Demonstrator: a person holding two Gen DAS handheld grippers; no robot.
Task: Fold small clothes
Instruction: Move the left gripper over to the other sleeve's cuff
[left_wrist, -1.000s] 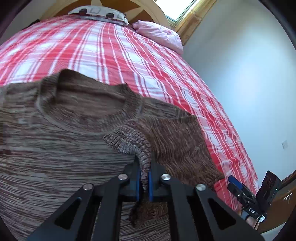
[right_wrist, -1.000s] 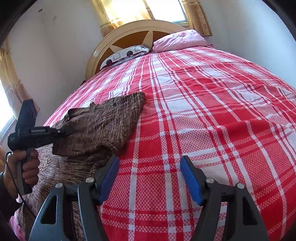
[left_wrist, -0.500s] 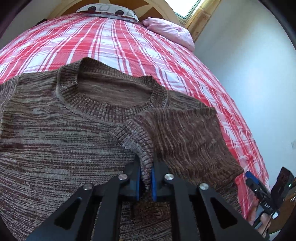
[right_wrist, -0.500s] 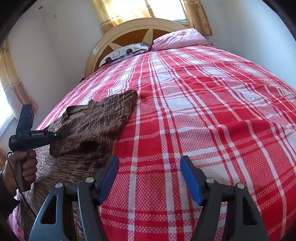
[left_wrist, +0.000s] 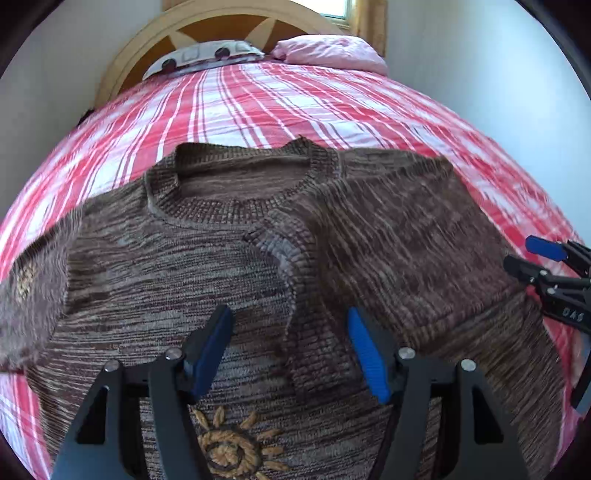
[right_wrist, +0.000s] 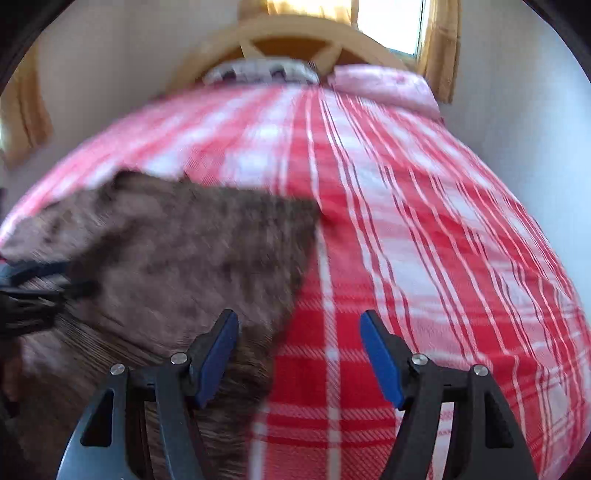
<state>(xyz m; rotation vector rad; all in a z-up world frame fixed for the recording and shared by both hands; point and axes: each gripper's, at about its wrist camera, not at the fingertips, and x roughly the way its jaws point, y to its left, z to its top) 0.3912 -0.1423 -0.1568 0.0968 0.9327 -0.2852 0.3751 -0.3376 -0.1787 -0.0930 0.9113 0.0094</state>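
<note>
A small brown knit sweater (left_wrist: 155, 266) lies flat on the red plaid bed, neck away from me, a stitched sun (left_wrist: 229, 448) on its chest. Its right sleeve (left_wrist: 391, 236) is folded across the chest, with the ribbed cuff (left_wrist: 295, 273) lying between the fingers of my left gripper (left_wrist: 290, 350), which is open and just above it. My right gripper (right_wrist: 299, 354) is open and empty over the sweater's right edge (right_wrist: 280, 280); it also shows in the left wrist view (left_wrist: 546, 266). The right wrist view is blurred.
The red and white plaid bedspread (left_wrist: 258, 107) covers the whole bed. A pink pillow (left_wrist: 328, 51) and a patterned pillow (left_wrist: 207, 55) lie against the wooden headboard (left_wrist: 221, 22). White walls stand on both sides, with a curtained window (right_wrist: 391, 22) behind.
My left gripper has opened and let go of the sleeve cuff, which now lies on the sweater's chest. My right gripper has swung left toward the sweater's edge.
</note>
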